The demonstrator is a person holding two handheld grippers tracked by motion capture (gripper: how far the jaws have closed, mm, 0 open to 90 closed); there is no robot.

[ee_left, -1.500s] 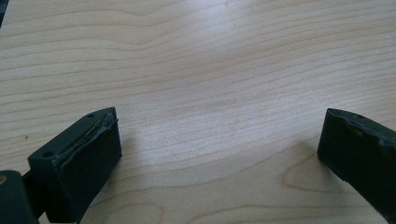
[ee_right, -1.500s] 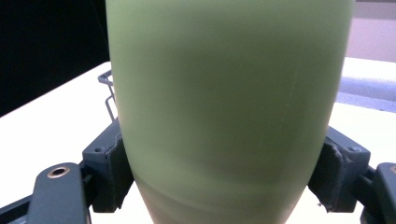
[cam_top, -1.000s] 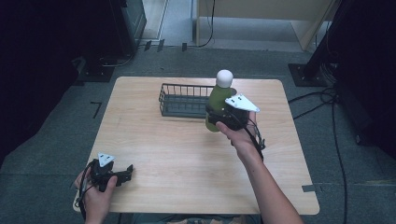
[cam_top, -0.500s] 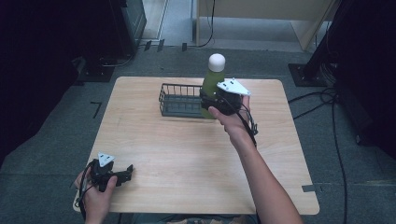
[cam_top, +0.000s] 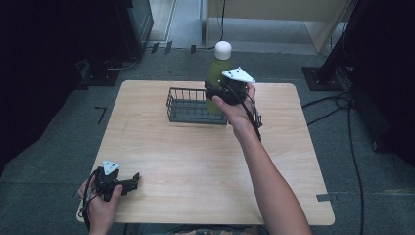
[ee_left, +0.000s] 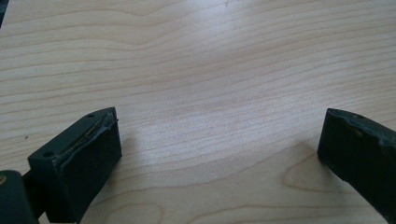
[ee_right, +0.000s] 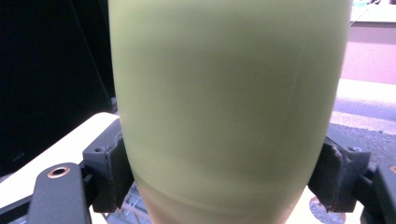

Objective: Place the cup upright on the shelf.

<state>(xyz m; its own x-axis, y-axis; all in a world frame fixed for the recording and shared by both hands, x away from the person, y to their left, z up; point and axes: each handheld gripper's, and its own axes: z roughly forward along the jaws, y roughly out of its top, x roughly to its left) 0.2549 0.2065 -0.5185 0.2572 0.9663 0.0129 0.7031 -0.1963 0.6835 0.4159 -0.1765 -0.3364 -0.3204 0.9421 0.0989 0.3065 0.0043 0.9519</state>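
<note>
while the right gripper (cam_top: pixel 219 94) clamps the green rounded bottle with the white cap (cam_top: pixel 217 66), that bottle hangs upright above the right end of the dark wire basket (cam_top: pixel 188 113), lifted clear of the pale wooden counter (cam_top: pixel 205 161). in the right gripper view the black pads (ee_right: pixel 112 172) press on both flanks of the bottle's smooth green body (ee_right: pixel 229 107), near its lower, narrowing part, and a bit of the basket's wire shows beneath. the basket stands toward the far side of the counter, near the middle. at the near left corner, the left gripper (cam_top: pixel 128 182) rests low by the counter's edge in the person's hand, well apart from the basket. its jaws stand wide with nothing between them, and bare wood grain (ee_left: pixel 210 93) lies beneath.
</note>
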